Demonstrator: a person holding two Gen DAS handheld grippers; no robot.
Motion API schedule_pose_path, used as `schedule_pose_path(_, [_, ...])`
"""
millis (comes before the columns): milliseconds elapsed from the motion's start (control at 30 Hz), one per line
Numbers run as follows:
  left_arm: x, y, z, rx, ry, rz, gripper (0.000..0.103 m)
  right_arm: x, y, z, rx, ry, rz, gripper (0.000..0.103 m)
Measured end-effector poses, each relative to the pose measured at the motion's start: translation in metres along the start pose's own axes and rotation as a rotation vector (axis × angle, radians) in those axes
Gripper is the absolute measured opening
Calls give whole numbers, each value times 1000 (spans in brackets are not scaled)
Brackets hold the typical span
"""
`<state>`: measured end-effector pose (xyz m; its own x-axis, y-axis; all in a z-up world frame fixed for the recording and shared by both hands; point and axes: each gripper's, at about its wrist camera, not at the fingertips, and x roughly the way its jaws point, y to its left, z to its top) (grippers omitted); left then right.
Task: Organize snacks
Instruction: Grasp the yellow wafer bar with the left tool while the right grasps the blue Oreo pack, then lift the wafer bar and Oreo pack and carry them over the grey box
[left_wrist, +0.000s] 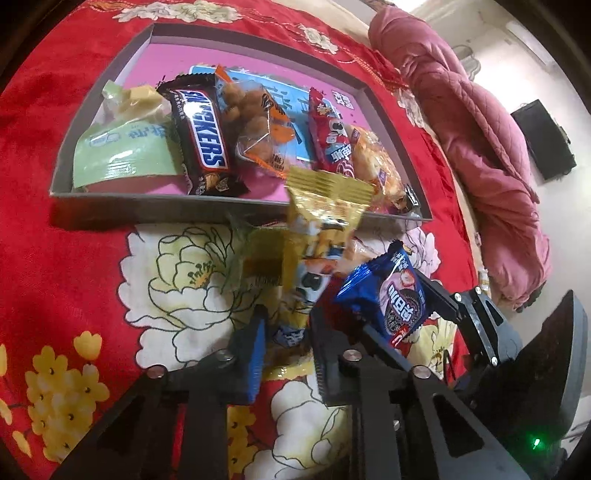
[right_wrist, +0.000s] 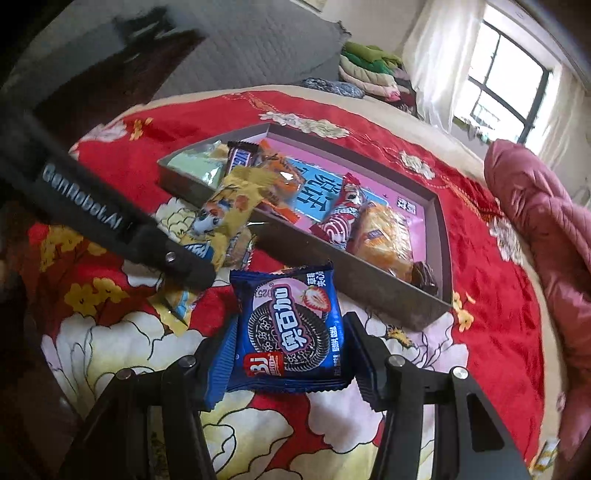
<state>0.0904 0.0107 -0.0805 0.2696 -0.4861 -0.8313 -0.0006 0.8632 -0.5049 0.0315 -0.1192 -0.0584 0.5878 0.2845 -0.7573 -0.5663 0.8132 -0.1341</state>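
Left gripper (left_wrist: 286, 328) was clamped on yellow snack packet (left_wrist: 317, 218); right gripper (right_wrist: 290, 354) clamped blue cookie packet (right_wrist: 291, 328), tray (right_wrist: 332, 254) beyond both.

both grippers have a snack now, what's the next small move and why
Probably carry the blue cookie packet, gripped by the right gripper, over the near wall of the box and into the bare pink area. The left gripper is shut on the yellow packet just outside the same wall, so one should go first, and the right one's path looks clearer.
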Motion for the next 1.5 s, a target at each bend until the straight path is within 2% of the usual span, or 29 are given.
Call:
schedule_pose_path(200, [-9,1,1,4,-22,-29,21,-7,-11,1,92,-25,67,56])
schedule_pose_path(567, [-33,-5,4,24,-92,-42,21,-16,-34,0,245,-61,108,56])
schedule_pose_path(1000, [-68,2,13,27,-196,16,21,-29,-50,13,339,-132,102,56])
schedule_pose_path(1500, [-92,21,26,-14,-282,56,21,-33,-65,21,389,-154,68,56])
